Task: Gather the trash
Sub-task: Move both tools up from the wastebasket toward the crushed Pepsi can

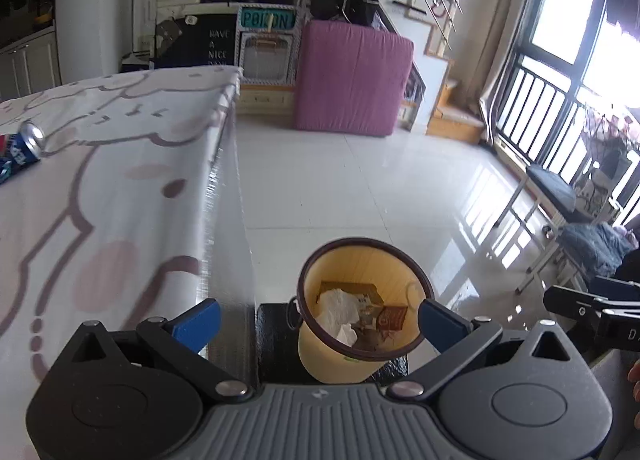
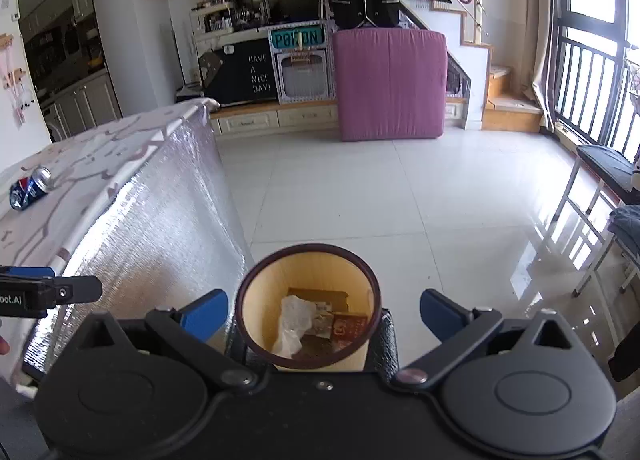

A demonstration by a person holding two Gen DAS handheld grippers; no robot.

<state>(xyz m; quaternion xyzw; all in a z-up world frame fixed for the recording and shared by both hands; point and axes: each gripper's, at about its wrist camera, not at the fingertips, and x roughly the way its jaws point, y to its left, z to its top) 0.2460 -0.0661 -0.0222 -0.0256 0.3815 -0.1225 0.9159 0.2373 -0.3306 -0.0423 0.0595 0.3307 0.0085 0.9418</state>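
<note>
- Both grippers, left gripper point(image 1: 318, 318) and right gripper point(image 2: 324, 312), hover over the bin point(image 2: 248, 324); jaws wide, empty.
- Soda can point(image 2: 30, 188) lies sideways on the counter point(image 2: 132, 132), well apart.
- Likely light, thin-walled, slippery, prone to roll; grip across mid-body.

my left gripper point(image 1: 320, 320) wore blue pads on black arms over a grey ribbed body; my right gripper point(image 2: 324, 310) had the same blue pads on black. the bin point(image 1: 320, 356) near me was pale yellow with a dark brown rim, holding white crumpled paper point(image 1: 340, 310) and brown cartons point(image 1: 394, 318). to the left, the tablecloth point(image 1: 120, 164) was white with mauve outlines and pink blotches, its hanging side silver. the can point(image 2: 30, 188) was blue, red and white with a silver end. far off stood a purple mattress point(image 2: 390, 84). the floor point(image 2: 340, 196) was glossy white tile.
</note>
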